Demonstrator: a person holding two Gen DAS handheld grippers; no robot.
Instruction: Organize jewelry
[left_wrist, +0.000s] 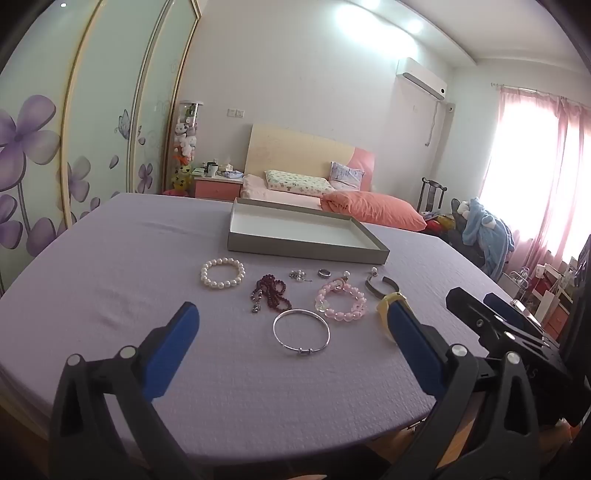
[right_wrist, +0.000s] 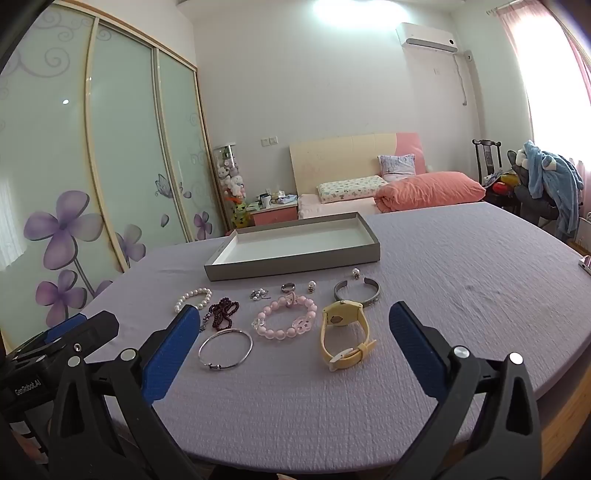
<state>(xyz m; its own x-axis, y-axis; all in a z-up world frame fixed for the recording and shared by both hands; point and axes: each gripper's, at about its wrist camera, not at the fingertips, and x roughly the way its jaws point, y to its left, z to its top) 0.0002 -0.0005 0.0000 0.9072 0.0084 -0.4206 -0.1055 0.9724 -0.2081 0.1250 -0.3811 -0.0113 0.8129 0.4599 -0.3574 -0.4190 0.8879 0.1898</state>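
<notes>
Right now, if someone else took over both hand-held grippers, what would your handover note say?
Left hand-held gripper: open, empty, hovering near the silver bangle.
Right hand-held gripper: open, empty, near the yellow watch.
Tray: holds nothing, at the far side of the table.
On the cloth: pearl bracelet, dark bead strand, pink bracelet, cuff, ring, small earrings.
Done: nothing. Left: all pieces into the tray.

The left gripper's finger hides most of the yellow watch.

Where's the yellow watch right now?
In the right wrist view, the yellow watch lies on the purple table, right of the pink bead bracelet, before the silver cuff.
</notes>
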